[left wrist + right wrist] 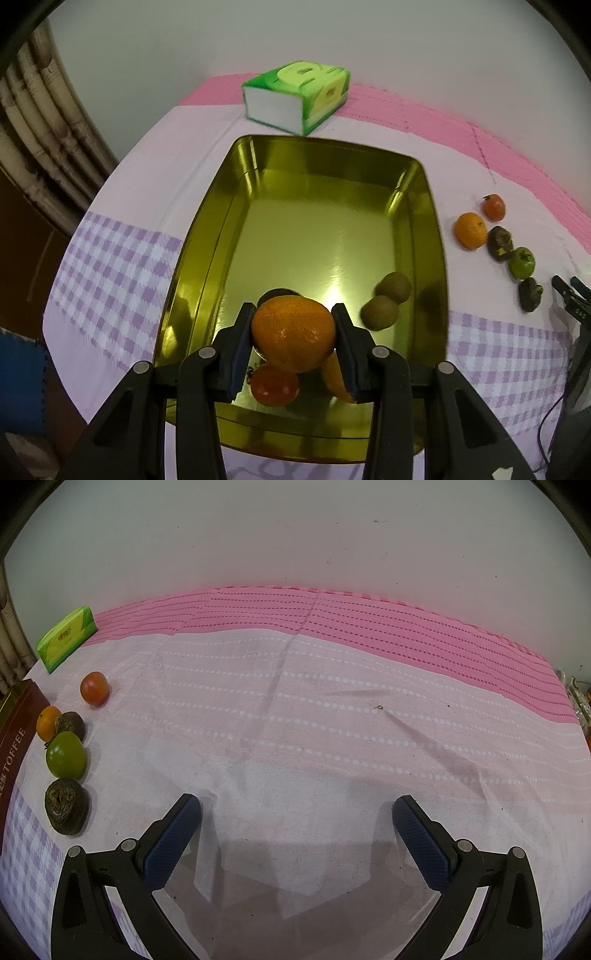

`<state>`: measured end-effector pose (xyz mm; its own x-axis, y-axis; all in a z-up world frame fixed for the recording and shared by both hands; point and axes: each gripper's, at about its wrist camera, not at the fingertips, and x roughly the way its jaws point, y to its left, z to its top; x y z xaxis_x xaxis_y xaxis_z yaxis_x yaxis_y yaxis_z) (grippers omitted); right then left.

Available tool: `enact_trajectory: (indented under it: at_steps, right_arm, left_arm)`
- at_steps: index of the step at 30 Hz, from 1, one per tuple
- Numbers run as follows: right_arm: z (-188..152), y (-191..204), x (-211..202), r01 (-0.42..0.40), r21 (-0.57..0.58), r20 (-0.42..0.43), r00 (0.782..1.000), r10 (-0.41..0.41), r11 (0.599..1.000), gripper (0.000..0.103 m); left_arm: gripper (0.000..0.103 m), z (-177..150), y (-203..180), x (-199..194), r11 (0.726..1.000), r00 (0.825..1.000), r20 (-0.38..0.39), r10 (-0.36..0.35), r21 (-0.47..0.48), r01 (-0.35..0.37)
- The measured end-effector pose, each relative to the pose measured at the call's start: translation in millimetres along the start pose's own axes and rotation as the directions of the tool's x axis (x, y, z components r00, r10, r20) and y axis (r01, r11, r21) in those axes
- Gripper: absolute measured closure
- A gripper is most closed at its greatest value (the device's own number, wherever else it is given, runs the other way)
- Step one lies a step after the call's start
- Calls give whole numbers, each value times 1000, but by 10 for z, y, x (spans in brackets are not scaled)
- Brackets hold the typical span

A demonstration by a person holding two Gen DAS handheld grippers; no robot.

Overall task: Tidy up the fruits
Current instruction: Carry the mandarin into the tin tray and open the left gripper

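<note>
Left gripper (293,323) clamped on orange (293,338), pads either side, over gold tin (207,236); right gripper (295,818) wide apart, empty, fruits to its left

You've got an orange mandarin (293,338) between dark blue pads (242,354), over a shiny gold tin (207,229) with a red tomato (274,384) and brown kiwis (380,312) inside. The cloth (295,720) is pale pink with white dots, hot pink at the back, lilac checks up front. The tissue pack (295,98) is green.
</note>
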<state>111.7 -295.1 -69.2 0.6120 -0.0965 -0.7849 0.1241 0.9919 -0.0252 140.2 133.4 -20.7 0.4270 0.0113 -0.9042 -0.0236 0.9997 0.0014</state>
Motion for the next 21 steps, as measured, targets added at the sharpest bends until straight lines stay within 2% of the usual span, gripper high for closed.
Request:
enact_trajectory:
  at_steps: [15, 21]
  right_arm:
    - [5, -8, -4, -1, -1, 0, 1000, 1, 1000, 0]
    - [3, -6, -5, -1, 0, 0, 1000, 1, 1000, 0]
  left_arm:
    - [65, -79, 217, 219, 996, 996, -81, 30, -82, -37]
    - [65, -75, 229, 227, 996, 996, -83, 35, -83, -42]
